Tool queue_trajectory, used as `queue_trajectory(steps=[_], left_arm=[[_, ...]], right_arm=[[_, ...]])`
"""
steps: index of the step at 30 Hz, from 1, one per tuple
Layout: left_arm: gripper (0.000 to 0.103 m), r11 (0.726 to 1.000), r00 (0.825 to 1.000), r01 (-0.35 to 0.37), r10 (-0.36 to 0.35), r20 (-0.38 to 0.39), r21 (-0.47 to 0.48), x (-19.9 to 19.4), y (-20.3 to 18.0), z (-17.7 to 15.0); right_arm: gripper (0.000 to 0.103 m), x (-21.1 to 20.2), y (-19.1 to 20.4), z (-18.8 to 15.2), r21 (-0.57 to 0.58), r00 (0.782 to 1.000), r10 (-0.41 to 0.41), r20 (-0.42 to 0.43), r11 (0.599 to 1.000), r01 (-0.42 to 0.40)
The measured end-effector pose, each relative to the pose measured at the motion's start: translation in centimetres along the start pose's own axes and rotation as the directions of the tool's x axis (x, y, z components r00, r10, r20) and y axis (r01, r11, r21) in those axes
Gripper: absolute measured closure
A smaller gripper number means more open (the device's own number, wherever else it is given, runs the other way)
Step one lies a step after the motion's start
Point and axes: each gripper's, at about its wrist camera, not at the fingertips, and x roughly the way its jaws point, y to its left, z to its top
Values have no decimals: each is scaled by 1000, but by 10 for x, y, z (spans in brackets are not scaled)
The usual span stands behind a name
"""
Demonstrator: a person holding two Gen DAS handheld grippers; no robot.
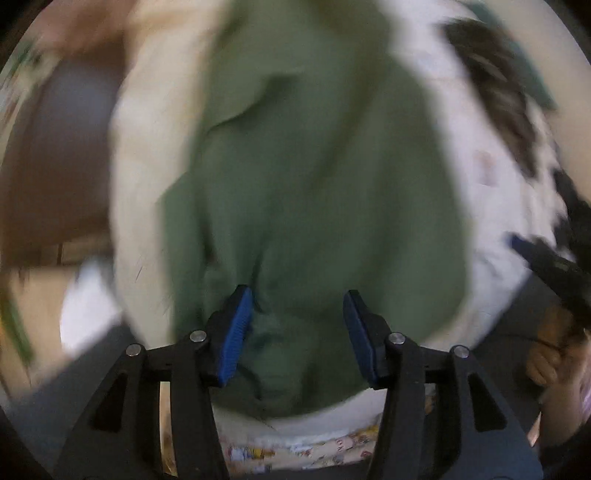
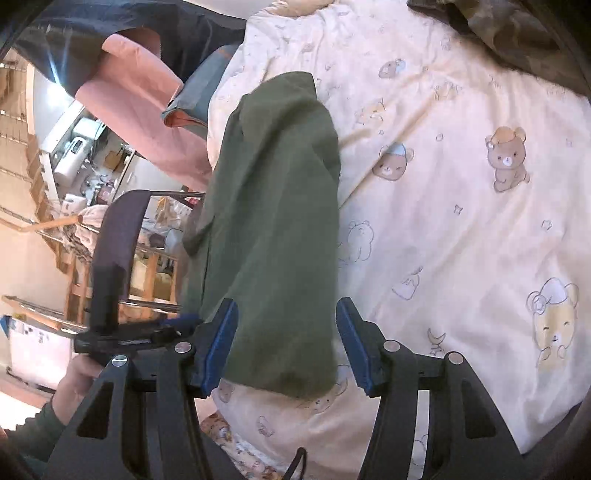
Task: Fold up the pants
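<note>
The green pants (image 1: 314,192) lie folded into a long strip on a cream bedspread with bear prints (image 2: 461,221). In the blurred left wrist view my left gripper (image 1: 297,332) hovers over the near end of the pants, its blue pads wide apart and not pressing the cloth. In the right wrist view the pants (image 2: 280,240) run away from my right gripper (image 2: 286,343), whose jaws stand open on either side of the near end. The right gripper's blue tip (image 1: 524,247) shows blurred at the right edge of the left view.
A dark mottled blanket (image 2: 509,33) lies at the bed's far right corner. Pink and blue bedding (image 2: 147,122) hangs off the far left edge. Beyond the left edge are shelves and clutter (image 2: 85,158). A hand (image 2: 77,376) holds the other gripper's dark handle (image 2: 110,258).
</note>
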Motion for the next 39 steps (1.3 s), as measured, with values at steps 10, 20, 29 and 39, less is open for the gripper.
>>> queue_trajectory(steps=[10,20,29,39], left_arm=[[49,998,994,-59,61,86,-26,-19,3,-12],[34,993,999,-23,27,31,-112,11,29,-18],[30,999,999,-21,22,27,-36,19,10,-19],[0,939,953,178,-90,290,-293,-31,64,-5]], right_arm=[[45,28,-15,-23,51,982,-28,-185,998,38],[95,69,3,-29,-7,947,-9,-320,1000,8],[73,50,-27,-25,14,922,-130,-366,989,145],[30,15,-49,-3,213,977,113,-179,974,-73]])
